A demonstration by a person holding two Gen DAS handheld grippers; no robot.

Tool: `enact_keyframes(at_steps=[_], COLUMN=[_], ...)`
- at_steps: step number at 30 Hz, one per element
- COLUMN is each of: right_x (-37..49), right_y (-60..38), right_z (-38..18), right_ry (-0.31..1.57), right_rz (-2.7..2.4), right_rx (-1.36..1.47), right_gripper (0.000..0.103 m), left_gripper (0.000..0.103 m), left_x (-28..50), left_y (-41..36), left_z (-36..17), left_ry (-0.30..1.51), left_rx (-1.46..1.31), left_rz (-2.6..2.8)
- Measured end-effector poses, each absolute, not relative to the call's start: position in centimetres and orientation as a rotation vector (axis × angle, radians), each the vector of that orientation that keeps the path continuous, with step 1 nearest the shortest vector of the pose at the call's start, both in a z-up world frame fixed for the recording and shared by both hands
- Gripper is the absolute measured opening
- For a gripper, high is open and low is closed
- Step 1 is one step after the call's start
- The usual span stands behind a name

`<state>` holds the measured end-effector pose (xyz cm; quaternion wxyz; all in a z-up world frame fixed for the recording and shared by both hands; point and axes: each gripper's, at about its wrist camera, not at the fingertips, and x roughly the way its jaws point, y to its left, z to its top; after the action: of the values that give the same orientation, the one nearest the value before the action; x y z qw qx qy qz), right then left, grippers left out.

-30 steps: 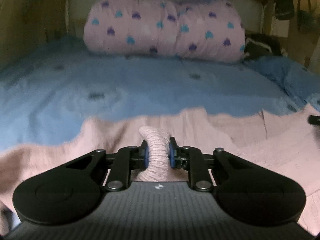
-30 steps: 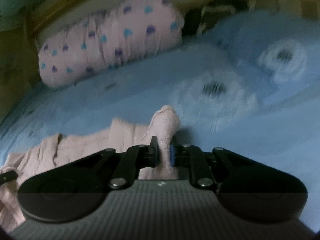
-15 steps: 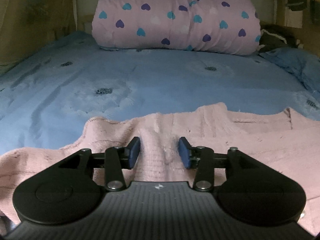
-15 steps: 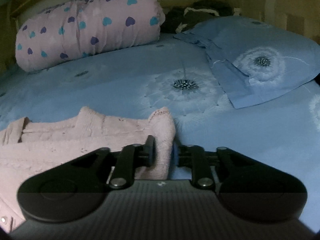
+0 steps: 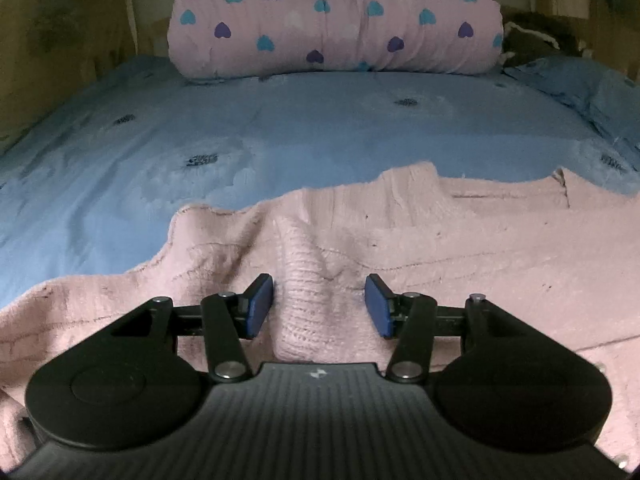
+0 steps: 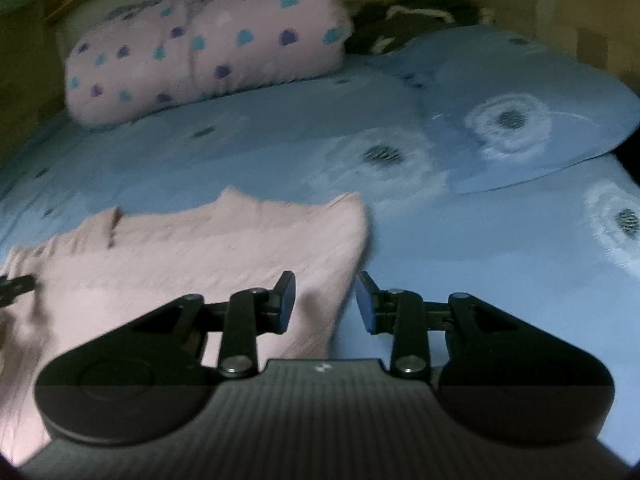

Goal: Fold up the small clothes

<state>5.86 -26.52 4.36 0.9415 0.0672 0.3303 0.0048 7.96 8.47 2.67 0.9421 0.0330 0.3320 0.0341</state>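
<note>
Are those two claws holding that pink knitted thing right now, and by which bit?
Neither: both are opening. A raised fold of the pink sweater sits between the left gripper; its edge lies under the right gripper.

Near bed: pink knit garment (image 5: 460,248) spread flat, a raised ridge of it between the left gripper (image 5: 319,306) pads; jaws opening
Middle bed: blue bedspread (image 5: 320,136) bare; open passage
Far end: heart-print bolster (image 5: 336,20) blocks the way
Right side: blue pillow (image 6: 520,100) rises; dark bundle (image 6: 404,20) behind
</note>
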Motion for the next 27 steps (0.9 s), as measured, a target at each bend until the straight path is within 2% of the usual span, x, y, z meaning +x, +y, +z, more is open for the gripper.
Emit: enact_keyframes(at_steps=[4,8,15,27], right_x=[6.2,6.3,5.3,-2.0], right_y=[-25.2,-25.2,-26.2,-24.9], right_z=[2.1,1.1,3.2,6.4], right_ry=[0.765,0.754,0.755,0.721], right_rz=[0.027,0.032,0.049,0.166], right_rx=[0.071,0.080,0.159,0.110], right_gripper=[0.036,0.043,0.044,0.045], left_gripper=[0.058,0.058,0.059,0.059], left_x=[7.6,6.4,2.6,-4.0], left_y=[8.0,8.2,10.4,19.9], left_z=[2.6,3.6,7.9,13.9], left_ry=[0.672,0.685,0.649,0.631], left_rx=[0.091,0.070,0.062,0.017], left_rz=[0.070,0.073,0.060,0.214])
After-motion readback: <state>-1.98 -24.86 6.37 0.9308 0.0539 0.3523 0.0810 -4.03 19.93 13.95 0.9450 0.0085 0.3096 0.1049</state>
